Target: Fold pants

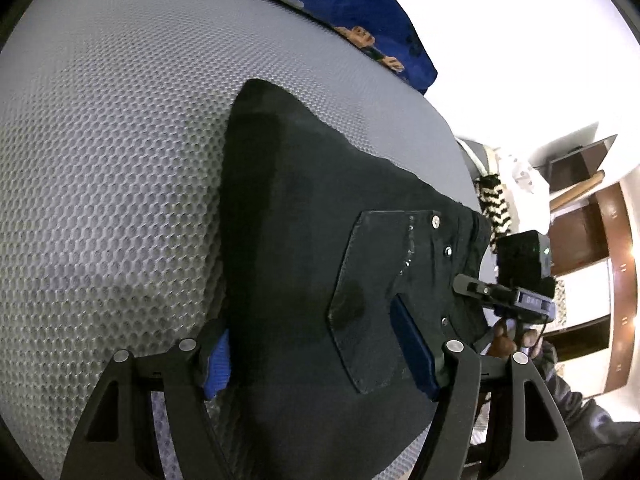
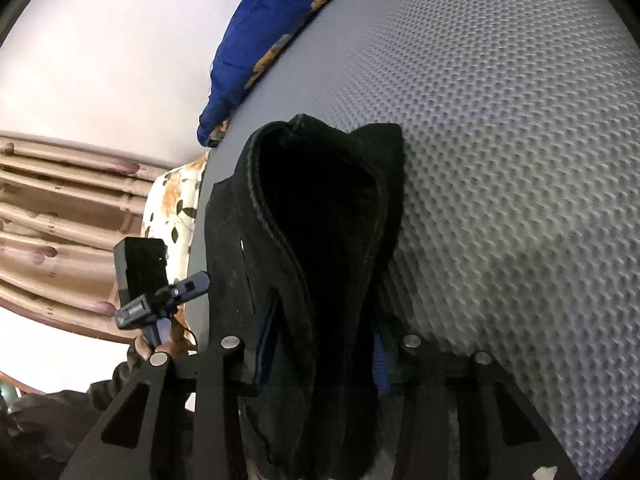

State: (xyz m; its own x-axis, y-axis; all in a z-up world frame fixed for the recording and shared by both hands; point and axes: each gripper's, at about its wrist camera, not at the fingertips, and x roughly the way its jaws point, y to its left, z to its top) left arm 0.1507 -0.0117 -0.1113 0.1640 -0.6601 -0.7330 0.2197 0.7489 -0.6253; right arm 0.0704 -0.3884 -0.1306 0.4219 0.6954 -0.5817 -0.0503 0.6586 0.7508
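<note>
black pants (image 1: 304,240) on grey mesh mattress (image 1: 112,168) | blue floral cloth (image 1: 360,12) beyond | left gripper (image 1: 320,356) jaws apart astride pants | right gripper (image 2: 320,356) clamped on pants fold

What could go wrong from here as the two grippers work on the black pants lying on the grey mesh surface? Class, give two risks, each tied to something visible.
1. The right gripper holds a thick bunched roll of the black pants; layers could slip unevenly and spoil the fold.
2. The left gripper straddles a wide stretch near the back pocket, its pads apparently not pressing; closing there may catch only the top layer.
3. The pants lie near the edge of the grey mesh surface, so a pull could drag them off.
</note>
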